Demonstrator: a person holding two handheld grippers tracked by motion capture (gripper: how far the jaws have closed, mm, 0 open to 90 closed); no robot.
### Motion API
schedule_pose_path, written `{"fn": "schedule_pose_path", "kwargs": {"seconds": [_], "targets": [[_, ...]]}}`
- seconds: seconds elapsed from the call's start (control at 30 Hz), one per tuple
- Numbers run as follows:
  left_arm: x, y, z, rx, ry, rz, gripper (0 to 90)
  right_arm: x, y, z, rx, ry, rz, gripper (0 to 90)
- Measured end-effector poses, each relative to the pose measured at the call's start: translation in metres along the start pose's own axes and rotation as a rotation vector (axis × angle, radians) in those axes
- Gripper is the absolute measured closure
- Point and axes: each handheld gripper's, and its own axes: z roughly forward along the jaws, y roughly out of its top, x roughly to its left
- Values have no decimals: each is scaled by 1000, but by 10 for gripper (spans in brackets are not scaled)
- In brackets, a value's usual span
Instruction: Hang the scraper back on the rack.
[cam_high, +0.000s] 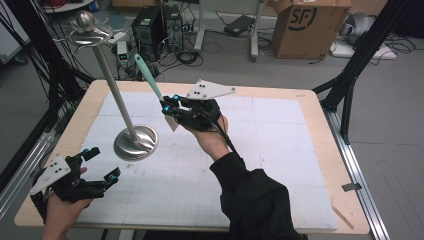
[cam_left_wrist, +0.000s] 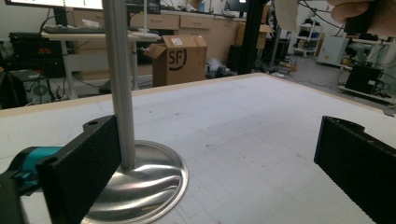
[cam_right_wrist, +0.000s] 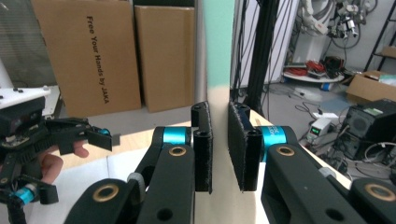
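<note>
A spatula (cam_high: 148, 76) with a teal handle and a cream blade is held up over the table's middle, handle pointing up and to the back left. My right gripper (cam_high: 170, 106) is shut on it near where handle meets blade. In the right gripper view the spatula (cam_right_wrist: 217, 44) rises between the closed jaws of the right gripper (cam_right_wrist: 219, 149). A steel stand (cam_high: 134, 142) with a round base, a slanting pole and hooks at its top stands left of centre. My left gripper (cam_high: 103, 163) is open near the front left corner, nothing in it. Its view has the stand (cam_left_wrist: 119, 88) just beyond the left gripper (cam_left_wrist: 210, 163).
A white mat (cam_high: 270, 150) covers the wooden table (cam_high: 320, 107). Beyond the far edge are computer towers (cam_high: 150, 25), cables and a cardboard box (cam_high: 310, 27). Black frame posts (cam_high: 357, 55) stand at the right. The other hand's left gripper (cam_right_wrist: 46, 140) shows at left.
</note>
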Motion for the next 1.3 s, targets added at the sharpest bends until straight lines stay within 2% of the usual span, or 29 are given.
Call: {"fn": "schedule_pose_path", "kwargs": {"seconds": [0.17, 0.33, 0.7, 0.93, 1.3], "targets": [[4, 2, -8, -17, 22, -10, 17, 4, 5, 9, -11, -10, -3, 805], [4, 2, -11, -19, 24, -10, 17, 8, 10, 16, -25, -43, -22, 805], [4, 2, -14, -21, 29, -10, 17, 18, 19, 28, -45, -81, -29, 805], [4, 2, -16, -23, 31, -11, 17, 22, 19, 35, -52, -91, -37, 805], [4, 2, -18, -20, 34, -9, 17, 22, 18, 47, -62, -101, -22, 804]]}}
